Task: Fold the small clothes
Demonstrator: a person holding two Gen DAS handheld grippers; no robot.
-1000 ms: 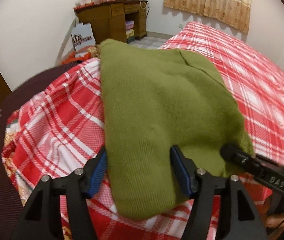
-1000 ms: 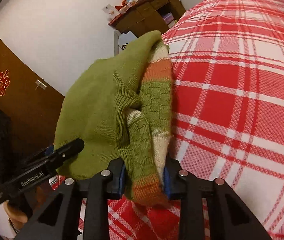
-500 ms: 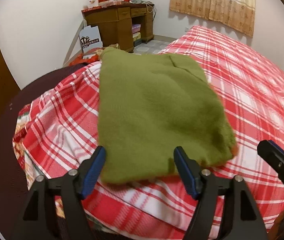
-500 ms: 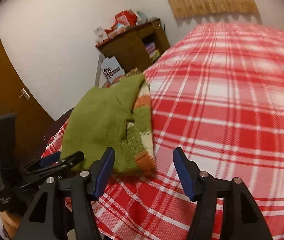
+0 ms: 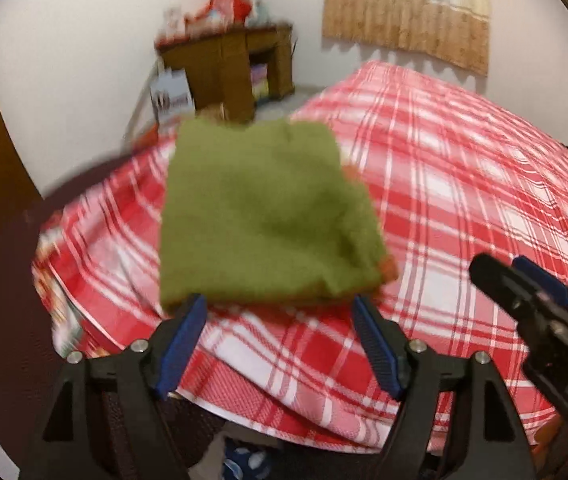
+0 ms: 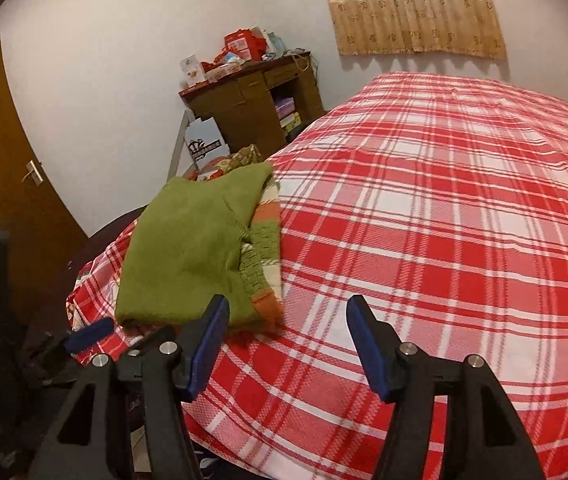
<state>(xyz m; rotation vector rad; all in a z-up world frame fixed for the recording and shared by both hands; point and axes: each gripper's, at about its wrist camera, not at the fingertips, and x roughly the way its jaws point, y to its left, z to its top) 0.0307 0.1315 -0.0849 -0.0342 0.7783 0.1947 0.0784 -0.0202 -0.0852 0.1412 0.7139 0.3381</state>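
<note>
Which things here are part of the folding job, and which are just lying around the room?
Job: green sweater, folded on the bed; left tongs and right tongs, both open and empty.

Lying about: desk, boxes on it, curtain, door.

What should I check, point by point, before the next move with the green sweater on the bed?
1. Left gripper empty: ok. Its jaws have just been opening and nothing is between them.
2. Right gripper empty: ok. Its jaws stand apart and hold no cloth.
3. Green sweater lying free on the bed: ok, neither gripper touches it.
4. Fold tidy: not ok. A striped part sticks out along the side toward the middle of the bed.
5. Room on the bed beside the sweater: ok, the checked cover is bare there.
6. Underside layers flat: cannot tell, they are hidden.
</note>
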